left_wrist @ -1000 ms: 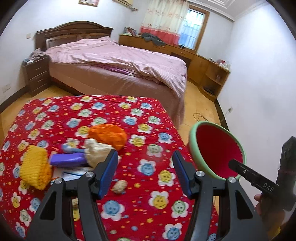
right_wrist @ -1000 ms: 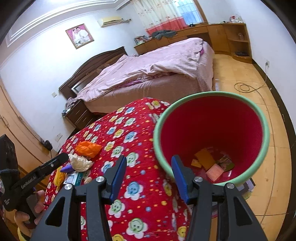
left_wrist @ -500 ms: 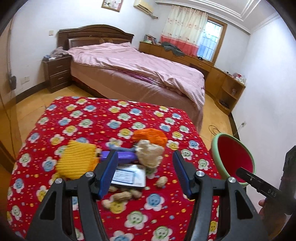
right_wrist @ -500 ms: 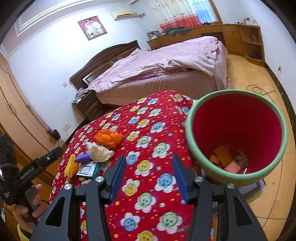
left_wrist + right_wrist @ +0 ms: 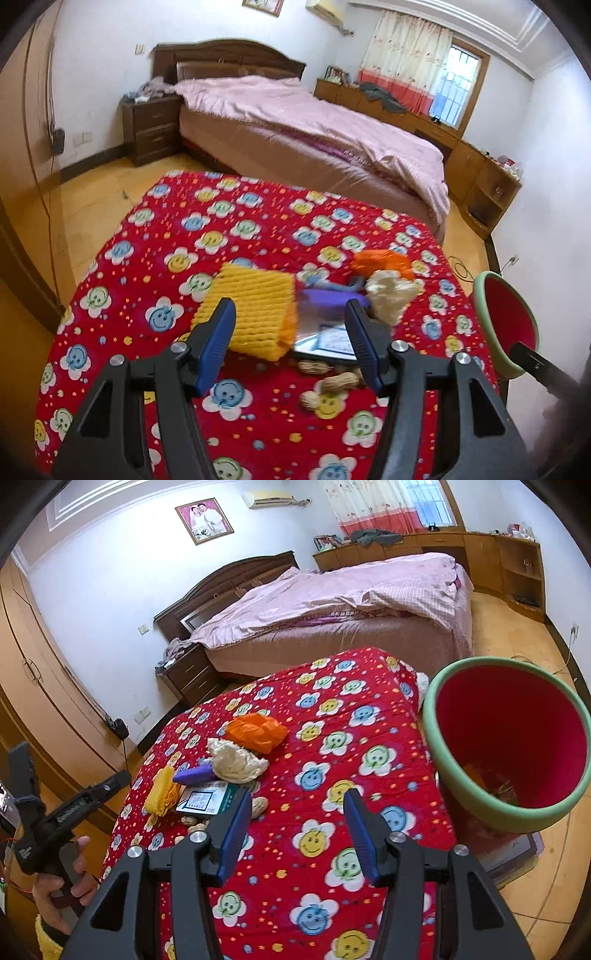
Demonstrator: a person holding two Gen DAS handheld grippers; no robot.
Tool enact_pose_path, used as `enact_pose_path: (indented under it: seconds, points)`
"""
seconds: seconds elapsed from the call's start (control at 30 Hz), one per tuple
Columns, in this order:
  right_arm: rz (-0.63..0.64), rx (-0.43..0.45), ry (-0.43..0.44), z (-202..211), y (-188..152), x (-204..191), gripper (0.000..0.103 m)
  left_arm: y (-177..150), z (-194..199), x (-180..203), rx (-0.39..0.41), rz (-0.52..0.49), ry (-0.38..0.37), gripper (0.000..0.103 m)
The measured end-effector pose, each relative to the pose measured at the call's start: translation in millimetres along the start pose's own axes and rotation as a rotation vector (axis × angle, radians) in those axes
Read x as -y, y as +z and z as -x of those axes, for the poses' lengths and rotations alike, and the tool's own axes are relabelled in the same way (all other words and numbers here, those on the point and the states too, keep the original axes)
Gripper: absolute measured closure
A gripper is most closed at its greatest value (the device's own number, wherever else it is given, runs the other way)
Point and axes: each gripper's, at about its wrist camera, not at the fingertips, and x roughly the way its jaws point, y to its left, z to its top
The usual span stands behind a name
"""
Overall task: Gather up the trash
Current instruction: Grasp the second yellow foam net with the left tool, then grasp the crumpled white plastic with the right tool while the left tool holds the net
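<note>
A trash pile lies on the red flowered tablecloth (image 5: 207, 236): a yellow foam net (image 5: 255, 314), a purple wrapper (image 5: 328, 297), crumpled white paper (image 5: 389, 295), an orange bag (image 5: 382, 260), a white-green packet (image 5: 328, 339) and peanuts (image 5: 340, 380). My left gripper (image 5: 291, 343) hovers open just short of the net and packet, gripping nothing. My right gripper (image 5: 297, 834) is open over bare cloth, with the orange bag (image 5: 256, 733), white paper (image 5: 236, 760) and packet (image 5: 205, 799) ahead to its left. The red bin with a green rim (image 5: 509, 738) stands beside the table's right edge.
A bed with a pink cover (image 5: 314, 122) lies beyond the table, with a nightstand (image 5: 151, 129) to its left and low cabinets (image 5: 480, 184) along the right wall. A hand (image 5: 59, 890) holds the left gripper's handle. Wooden floor surrounds the table.
The left gripper has swung left, so the trash pile now sits between its fingers and the bin is at the right edge. The right gripper has drawn away from the bin, over the cloth.
</note>
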Motion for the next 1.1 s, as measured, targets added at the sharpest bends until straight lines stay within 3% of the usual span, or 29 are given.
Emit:
enact_pose_path:
  seconds: [0.2, 0.33, 0.5, 0.67, 0.77, 0.93, 1.03, 1.1]
  points:
    - [0.029, -0.030, -0.008, -16.5, 1.6, -18.7, 0.048, 2.6, -31.0, -10.1, -0.069, -0.016, 0.001, 0.042]
    - [0.050, -0.051, -0.012, -31.8, 4.7, -28.8, 0.048, 3.6, -51.5, -16.3, -0.096, -0.041, 0.043, 0.042]
    - [0.067, -0.076, -0.010, -49.0, 6.7, -39.4, 0.048, 2.0, -69.0, -34.2, -0.132, 0.000, 0.047, 0.042]
    - [0.096, -0.091, -0.016, -61.2, 7.2, -49.6, 0.048, -0.4, -72.4, -51.1, -0.134, 0.039, 0.046, 0.063]
    - [0.106, -0.101, -0.019, -68.1, 8.1, -55.0, 0.048, 0.4, -68.9, -59.1, -0.119, 0.069, 0.011, 0.069]
    - [0.128, -0.110, -0.025, -81.2, 9.8, -67.4, 0.048, 3.2, -58.5, -66.3, -0.089, 0.092, -0.060, 0.070]
    - [0.137, -0.120, -0.028, -91.8, 11.0, -74.8, 0.048, 5.1, -52.6, -69.5, -0.064, 0.091, -0.086, 0.080]
    - [0.143, -0.125, -0.029, -99.8, 12.4, -80.0, 0.048, 6.0, -51.0, -73.7, -0.050, 0.096, -0.105, 0.081]
